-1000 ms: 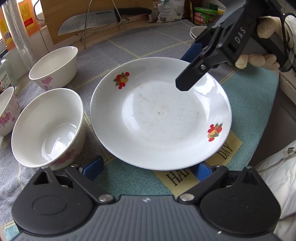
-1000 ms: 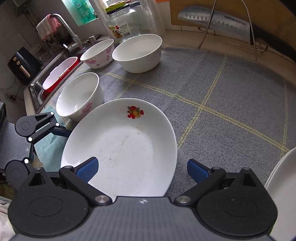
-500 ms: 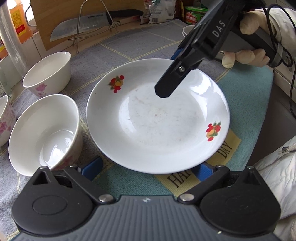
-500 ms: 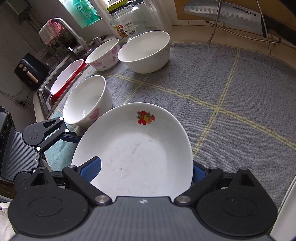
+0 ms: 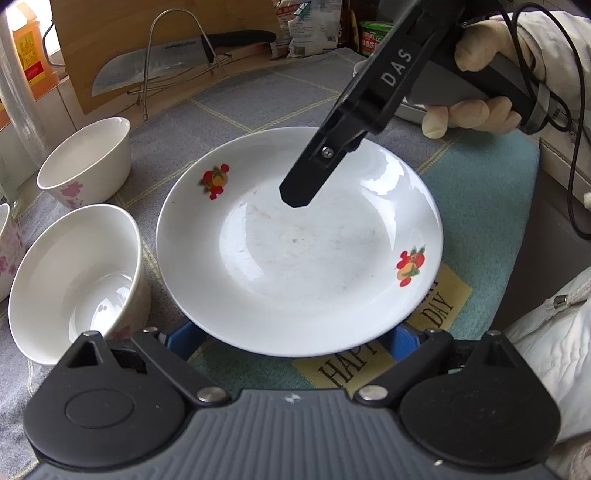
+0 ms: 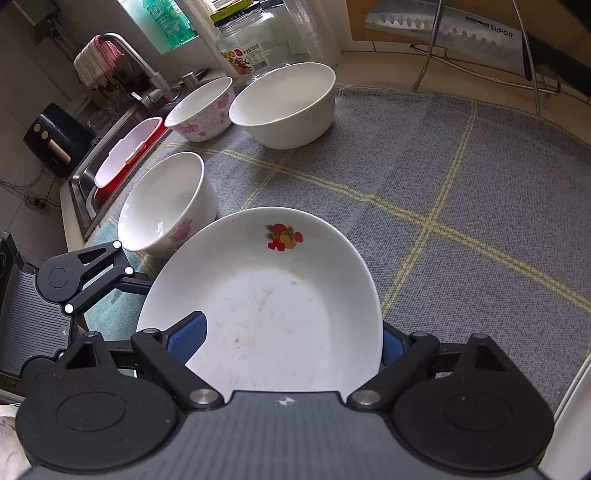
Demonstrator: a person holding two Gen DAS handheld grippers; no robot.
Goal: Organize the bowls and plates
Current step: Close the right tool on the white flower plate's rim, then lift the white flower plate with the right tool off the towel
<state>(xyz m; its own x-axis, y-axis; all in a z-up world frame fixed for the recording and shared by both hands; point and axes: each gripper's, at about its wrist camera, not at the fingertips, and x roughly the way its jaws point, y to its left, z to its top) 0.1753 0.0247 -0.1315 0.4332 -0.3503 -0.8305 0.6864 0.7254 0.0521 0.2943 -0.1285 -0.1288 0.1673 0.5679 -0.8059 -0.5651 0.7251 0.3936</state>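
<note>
Both claws have just been closing in on the fruit-print plate (image 5: 299, 243), which lies on the grey mat (image 6: 461, 192) on the bench, right of the near bowl (image 5: 74, 280). The right claw (image 6: 291, 343) now straddles the plate's rim, its blue pads (image 6: 186, 339) seemingly not yet pressing. The left claw (image 5: 291, 341) is open, its pads under the near rim; a two-handed lift looks imminent.

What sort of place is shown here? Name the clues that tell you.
Most likely a home kitchen counter. A sink with a tap sits at one end, a kitchen knife rests on a wire stand, and bowls and a plate stand on a cloth mat.
</note>
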